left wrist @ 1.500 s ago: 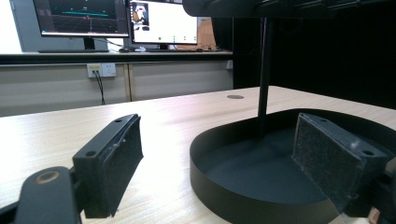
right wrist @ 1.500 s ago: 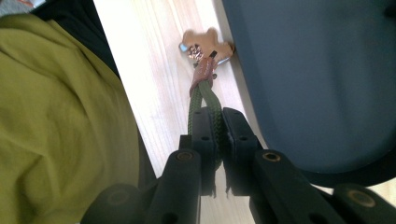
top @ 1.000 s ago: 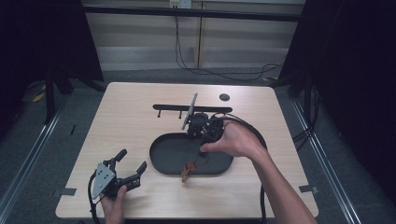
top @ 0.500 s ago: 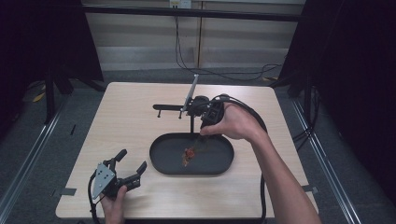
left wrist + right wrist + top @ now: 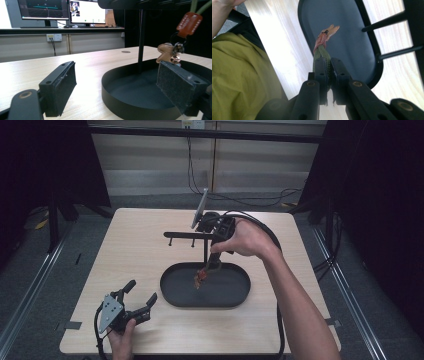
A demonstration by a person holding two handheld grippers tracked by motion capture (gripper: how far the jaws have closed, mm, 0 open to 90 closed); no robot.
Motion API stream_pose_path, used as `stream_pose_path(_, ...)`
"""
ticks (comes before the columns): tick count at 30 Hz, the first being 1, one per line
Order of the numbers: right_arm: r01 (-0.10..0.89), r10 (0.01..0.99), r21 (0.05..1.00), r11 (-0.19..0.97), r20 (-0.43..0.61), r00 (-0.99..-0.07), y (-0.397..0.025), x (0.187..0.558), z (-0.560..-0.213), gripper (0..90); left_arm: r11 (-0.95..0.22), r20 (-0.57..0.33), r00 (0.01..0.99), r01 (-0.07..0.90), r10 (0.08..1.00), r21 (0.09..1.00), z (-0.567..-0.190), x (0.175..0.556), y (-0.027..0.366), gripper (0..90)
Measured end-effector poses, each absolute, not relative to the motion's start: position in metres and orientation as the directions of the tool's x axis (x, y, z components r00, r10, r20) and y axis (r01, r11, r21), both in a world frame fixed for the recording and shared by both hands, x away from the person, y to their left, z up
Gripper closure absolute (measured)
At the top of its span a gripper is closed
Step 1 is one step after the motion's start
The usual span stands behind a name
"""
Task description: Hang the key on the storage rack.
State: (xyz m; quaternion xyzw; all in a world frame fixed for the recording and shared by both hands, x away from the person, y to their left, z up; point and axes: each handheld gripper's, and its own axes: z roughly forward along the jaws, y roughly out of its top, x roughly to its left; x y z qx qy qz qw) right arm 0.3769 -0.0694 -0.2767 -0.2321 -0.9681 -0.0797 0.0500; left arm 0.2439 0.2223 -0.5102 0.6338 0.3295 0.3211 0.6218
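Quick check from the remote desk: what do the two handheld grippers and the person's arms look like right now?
Both grippers are black, each with two flat rectangular jaw pads. The left gripper carries a grey three-cornered plate on top. A thick black cable loops from the right gripper around the table's right side. Round bolts mark the jaw mounts in the right gripper view. Both forearms are bare; a yellow-green garment shows there too.

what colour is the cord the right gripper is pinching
Olive green; the cord shows best in the right gripper view, clamped in the right gripper.
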Motion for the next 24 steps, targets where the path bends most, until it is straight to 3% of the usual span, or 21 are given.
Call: stream_pose_path(24,0.533,0.523,0.119,0.838,0.102,-0.846,-0.072,0.426,-0.275,84.0,-0.004,-0.004,0.576,0.013,0.818,1.000,-0.510,0.244,0.222,15.6)
